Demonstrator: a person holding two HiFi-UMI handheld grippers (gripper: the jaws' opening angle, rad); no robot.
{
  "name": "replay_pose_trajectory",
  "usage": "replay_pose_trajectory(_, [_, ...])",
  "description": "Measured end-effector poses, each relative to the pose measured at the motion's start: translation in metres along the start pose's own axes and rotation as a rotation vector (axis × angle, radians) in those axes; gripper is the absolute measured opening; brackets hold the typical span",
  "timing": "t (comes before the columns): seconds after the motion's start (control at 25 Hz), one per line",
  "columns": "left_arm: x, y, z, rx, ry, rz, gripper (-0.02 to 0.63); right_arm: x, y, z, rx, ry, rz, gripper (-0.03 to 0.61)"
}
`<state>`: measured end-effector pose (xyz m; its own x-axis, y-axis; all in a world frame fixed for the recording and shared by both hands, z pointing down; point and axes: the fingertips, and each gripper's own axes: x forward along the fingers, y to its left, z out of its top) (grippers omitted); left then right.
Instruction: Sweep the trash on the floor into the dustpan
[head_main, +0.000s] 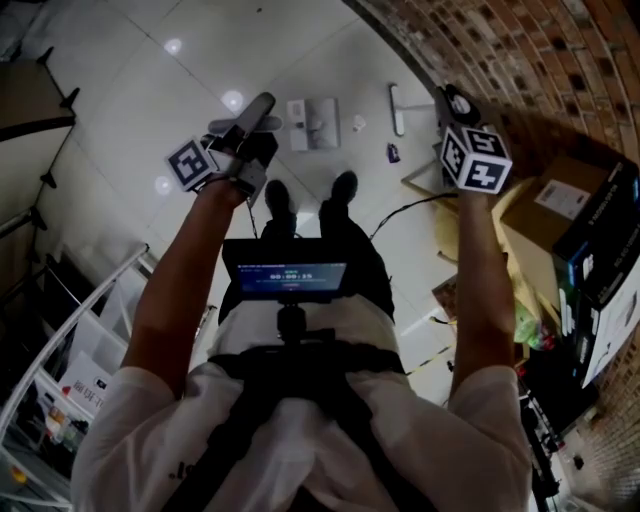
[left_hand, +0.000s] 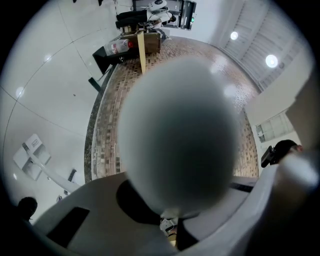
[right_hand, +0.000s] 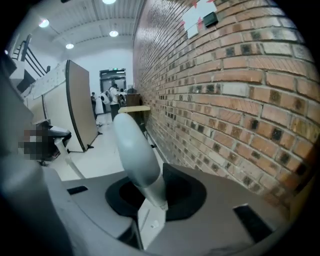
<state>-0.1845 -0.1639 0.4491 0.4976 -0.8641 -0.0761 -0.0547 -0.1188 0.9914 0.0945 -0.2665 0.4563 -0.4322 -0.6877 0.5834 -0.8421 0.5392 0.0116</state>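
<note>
On the pale tiled floor (head_main: 200, 60), at twelve o'clock from the person's shoes (head_main: 310, 192), the trash shows as a small white scrap (head_main: 360, 122) and a dark bit (head_main: 393, 152) at four o'clock from it. Both lie apart from what looks like the dustpan (head_main: 318, 125), flat on the tiles at nine o'clock of the scrap. A pale bar (head_main: 397, 108), perhaps the broom's head, lies at two o'clock of the scrap. The left tool (left_hand: 167, 225) is clamped fully closed on a thick grey handle (left_hand: 180, 135) whose rounded end fills its view. The right tool (right_hand: 150, 210) grips a slimmer pale handle (right_hand: 135, 145), its jaws held slightly apart by it. Which handle leads to which implement I cannot tell. The scraps look light, so a hard stroke would likely flick them past the pan toward the brick wall (head_main: 520, 60). The cable (head_main: 400, 212) at three o'clock of the shoes could also snag a low sweep.
</note>
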Motion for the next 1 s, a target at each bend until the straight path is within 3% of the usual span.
replay_pose_trajectory(0.28, [-0.009, 0.003, -0.008, -0.001, 0.034, -0.006, 0.002, -0.011, 0.056, 0.007, 0.192, -0.119, 0.071, 0.071])
replay_pose_trajectory(0.52, [-0.014, 0.008, -0.009, -0.023, 0.020, 0.004, 0.002, -0.022, 0.080, 0.010, 0.320, -0.155, 0.133, 0.071])
replay_pose_trajectory(0.8, [-0.022, 0.007, -0.006, -0.018, 0.000, -0.016, 0.002, -0.041, 0.085, 0.009, 0.339, -0.174, 0.133, 0.071])
replay_pose_trajectory(1.0, [-0.023, -0.008, 0.000, -0.023, -0.037, -0.055, 0.003, -0.065, 0.064, 0.016, 0.266, -0.192, 0.066, 0.063])
